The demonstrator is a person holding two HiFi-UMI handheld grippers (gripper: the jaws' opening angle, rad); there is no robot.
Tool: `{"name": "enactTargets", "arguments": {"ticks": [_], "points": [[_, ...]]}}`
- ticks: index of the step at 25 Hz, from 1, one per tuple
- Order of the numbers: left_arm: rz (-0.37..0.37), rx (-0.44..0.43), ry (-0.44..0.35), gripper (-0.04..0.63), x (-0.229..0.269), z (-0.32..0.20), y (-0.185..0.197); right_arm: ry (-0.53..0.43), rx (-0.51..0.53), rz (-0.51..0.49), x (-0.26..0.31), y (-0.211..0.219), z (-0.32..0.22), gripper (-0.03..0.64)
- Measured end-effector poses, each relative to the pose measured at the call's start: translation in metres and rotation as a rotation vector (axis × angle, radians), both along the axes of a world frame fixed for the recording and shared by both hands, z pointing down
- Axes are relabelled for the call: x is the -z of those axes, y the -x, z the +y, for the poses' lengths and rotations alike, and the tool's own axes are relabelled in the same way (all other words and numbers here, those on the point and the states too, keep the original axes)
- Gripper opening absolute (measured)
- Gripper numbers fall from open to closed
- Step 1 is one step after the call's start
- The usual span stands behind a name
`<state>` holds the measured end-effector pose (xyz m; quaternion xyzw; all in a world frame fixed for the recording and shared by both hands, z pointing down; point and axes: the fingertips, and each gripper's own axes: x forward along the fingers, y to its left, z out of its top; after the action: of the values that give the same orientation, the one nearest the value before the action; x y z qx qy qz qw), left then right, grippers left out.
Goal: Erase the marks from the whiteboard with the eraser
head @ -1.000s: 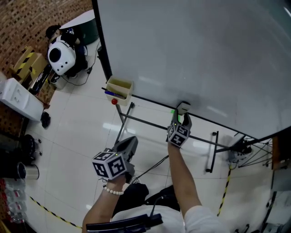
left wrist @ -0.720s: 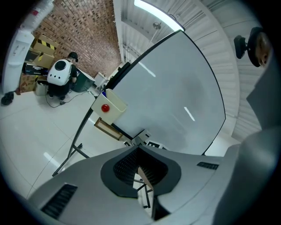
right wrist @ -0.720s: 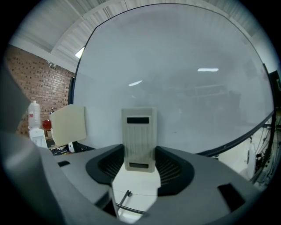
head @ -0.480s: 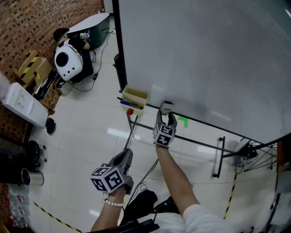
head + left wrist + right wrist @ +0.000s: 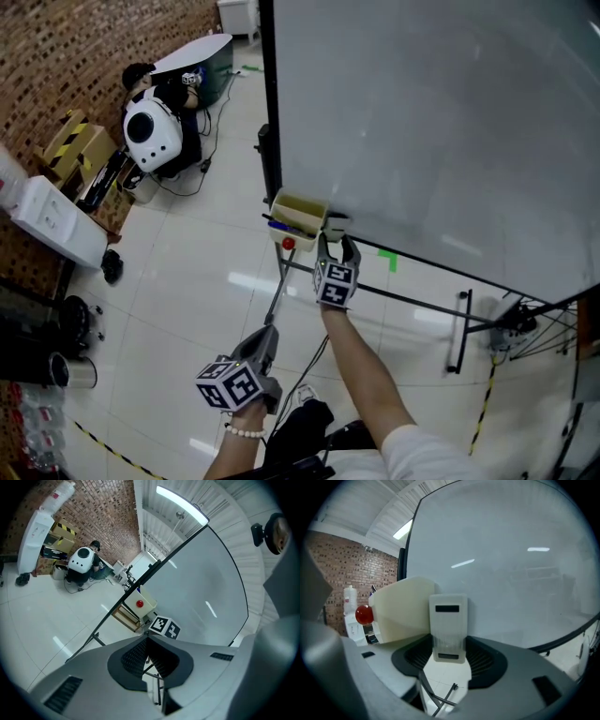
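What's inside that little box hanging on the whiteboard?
The box looks open on top, with something blue at its near edge. A red ball sits on its outside. Its deeper part is hidden by its walls.

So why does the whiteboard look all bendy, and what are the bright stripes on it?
Right gripper view: the wide-angle lens curves the edge of the whiteboard, and the stripes are probably lamps reflected in it. Left gripper view: same bending, with dark corners. Head view: the board's edges look straight, and the floor shines with glare too.
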<state>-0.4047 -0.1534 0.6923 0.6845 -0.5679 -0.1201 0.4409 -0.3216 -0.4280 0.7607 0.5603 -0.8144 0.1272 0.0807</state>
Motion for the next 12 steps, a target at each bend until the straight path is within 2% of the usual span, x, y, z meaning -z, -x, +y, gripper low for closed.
{"name": "enactTargets", "arguments": {"ticks": [5,12], "points": [[0.001,-0.012,-0.029,-0.008,0.012,0.002,-0.008,0.008,0.084,-0.021,0.024,-0.017,0.021,0.252],[-0.043,-0.066,-0.137,-0.008,0.068,0.033,-0.054,0.031,0.231,-0.179,0.105,-0.094,0.139,0.250]]}}
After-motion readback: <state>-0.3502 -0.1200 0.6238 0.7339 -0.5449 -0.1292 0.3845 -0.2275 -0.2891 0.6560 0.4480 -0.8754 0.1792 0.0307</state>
